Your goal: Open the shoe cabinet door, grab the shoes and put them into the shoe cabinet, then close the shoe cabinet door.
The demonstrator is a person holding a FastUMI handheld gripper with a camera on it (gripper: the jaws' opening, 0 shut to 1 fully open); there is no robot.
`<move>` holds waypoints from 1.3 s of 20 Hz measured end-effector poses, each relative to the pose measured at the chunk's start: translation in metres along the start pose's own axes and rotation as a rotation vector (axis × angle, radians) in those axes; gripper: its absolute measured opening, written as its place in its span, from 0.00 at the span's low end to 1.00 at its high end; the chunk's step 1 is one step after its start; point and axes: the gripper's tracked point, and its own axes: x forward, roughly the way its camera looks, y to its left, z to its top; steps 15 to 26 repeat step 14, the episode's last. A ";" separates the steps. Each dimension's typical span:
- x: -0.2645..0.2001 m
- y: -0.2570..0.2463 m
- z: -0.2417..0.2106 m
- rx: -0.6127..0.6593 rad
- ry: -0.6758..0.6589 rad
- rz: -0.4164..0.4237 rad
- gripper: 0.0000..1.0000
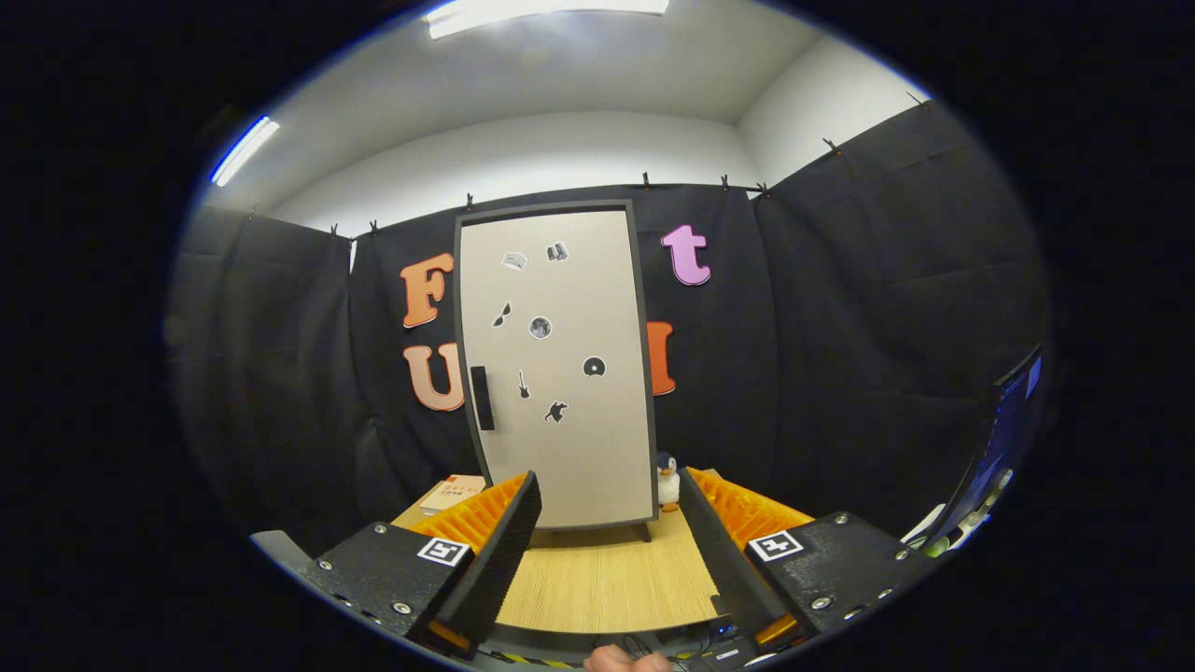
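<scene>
The shoe cabinet (555,364) stands upright at the far end of the wooden table (607,579), straight ahead of me. Its pale door is shut and carries several small stickers. A dark vertical handle (482,398) sits on the door's left side, about halfway down. My gripper (609,495) is held open well short of the cabinet, with nothing between its fingers. The base of the cabinet shows between the two fingertips.
A small penguin toy (667,483) stands by the cabinet's lower right corner. A flat pale booklet (453,493) lies on the table left of the cabinet. A monitor (999,448) stands at the right. Part of a hand (624,661) shows below the fingers.
</scene>
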 end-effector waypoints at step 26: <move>0.001 0.026 0.001 -0.096 -0.023 0.034 0.93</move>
